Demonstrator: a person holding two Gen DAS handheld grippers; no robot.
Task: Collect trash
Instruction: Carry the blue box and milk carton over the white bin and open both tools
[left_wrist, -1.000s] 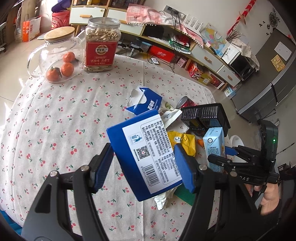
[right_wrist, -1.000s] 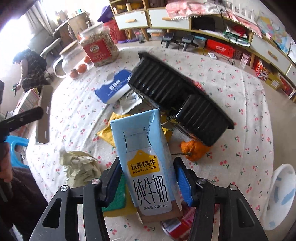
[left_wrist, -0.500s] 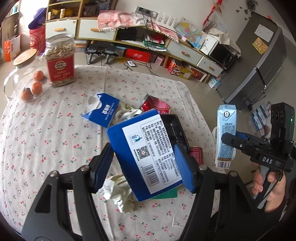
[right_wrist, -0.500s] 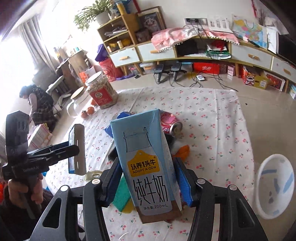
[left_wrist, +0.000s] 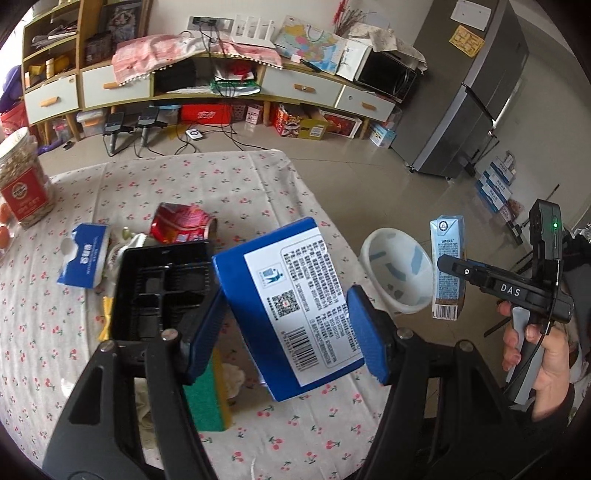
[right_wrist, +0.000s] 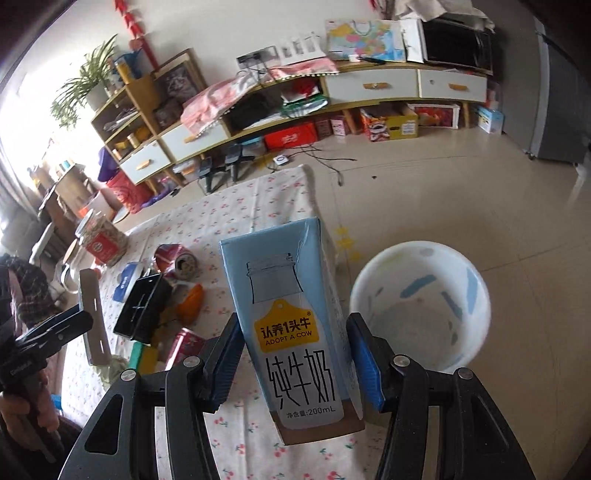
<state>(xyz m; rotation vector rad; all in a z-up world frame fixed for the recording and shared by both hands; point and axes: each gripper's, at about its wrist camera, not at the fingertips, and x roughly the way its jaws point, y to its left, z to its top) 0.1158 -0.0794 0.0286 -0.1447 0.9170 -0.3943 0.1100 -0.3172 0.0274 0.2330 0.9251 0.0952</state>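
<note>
Beside the cherry-print table (left_wrist: 258, 177) stands a white bin (right_wrist: 419, 306). Left gripper (left_wrist: 286, 317) clamps a tilted blue box (left_wrist: 291, 314); right gripper (right_wrist: 293, 354) clamps an upright milk carton (right_wrist: 291, 325), top pointing away.

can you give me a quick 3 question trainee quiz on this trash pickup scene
1. True or false: the right gripper holds a milk carton.
2. What does the left gripper hold: A) red can, B) blue box, C) black tray?
3. Where does the white bin stand?

Key: 1 true. 2 B. 3 On the floor beside the table, past its edge.
</note>
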